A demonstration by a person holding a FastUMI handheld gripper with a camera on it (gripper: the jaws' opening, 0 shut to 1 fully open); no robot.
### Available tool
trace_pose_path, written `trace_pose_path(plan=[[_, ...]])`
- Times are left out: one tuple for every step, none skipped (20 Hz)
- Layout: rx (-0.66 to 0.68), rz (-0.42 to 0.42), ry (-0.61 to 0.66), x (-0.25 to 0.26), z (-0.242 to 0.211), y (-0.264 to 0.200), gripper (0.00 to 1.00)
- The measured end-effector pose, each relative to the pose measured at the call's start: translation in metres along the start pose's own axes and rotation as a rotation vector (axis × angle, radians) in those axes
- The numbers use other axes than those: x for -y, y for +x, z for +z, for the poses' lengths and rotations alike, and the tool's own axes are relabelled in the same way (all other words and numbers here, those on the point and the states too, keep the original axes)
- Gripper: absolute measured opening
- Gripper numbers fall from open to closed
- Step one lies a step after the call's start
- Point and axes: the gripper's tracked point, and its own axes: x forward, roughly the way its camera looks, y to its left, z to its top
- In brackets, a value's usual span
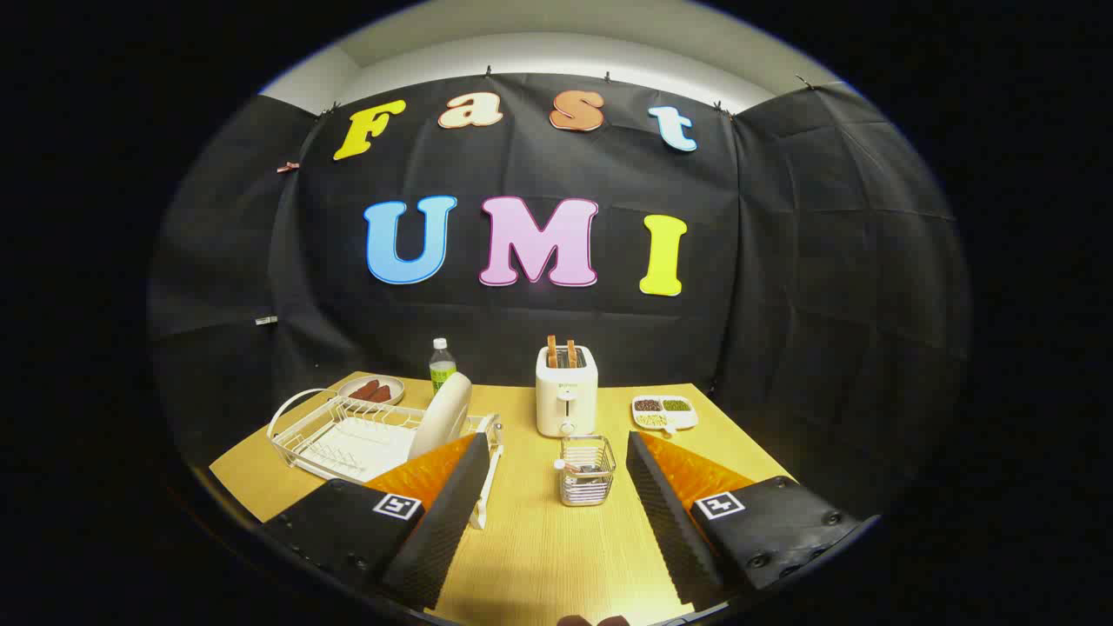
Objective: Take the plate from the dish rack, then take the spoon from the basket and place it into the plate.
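One plate (441, 414) stood on edge in the dish rack (348, 443), ahead-left of the wide-open, empty tongs (549, 478), just beyond the left finger.

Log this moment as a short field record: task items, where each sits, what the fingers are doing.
plate: upright in the dish rack, beyond the left finger
spoon: in the wire basket, ahead, between the fingers
gripper: fingers open, holding nothing
toaster: behind the basket, bread in its slots
divided tray: right of the toaster
bottle: behind the rack
progress: plate not yet taken
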Motion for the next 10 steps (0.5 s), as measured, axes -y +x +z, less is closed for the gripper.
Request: trace_pose_path(plan=[[-0.007,-0.006,0.008,0.0023,-0.0006,0.0000,0.98],[-0.006,-0.012,0.018,0.0044,0.0003,0.0004,0.98],[-0.005,-0.018,0.027,0.0064,0.0005,0.0012,0.98],[-0.005,-0.021,0.031,0.0072,0.0006,0.0018,0.98],[-0.006,-0.023,0.030,0.0073,-0.0005,0.0027,0.98],[-0.007,-0.028,0.025,0.0089,-0.0012,0.0030,0.98],[-0.005,-0.030,0.022,0.0099,0.0000,0.0041,0.98],[-0.002,-0.030,0.023,0.0099,0.0009,0.0031,0.98],[0.000,-0.030,0.025,0.0105,0.0018,0.0037,0.98],[-0.001,-0.030,0.026,0.0102,0.0012,0.0038,0.98]])
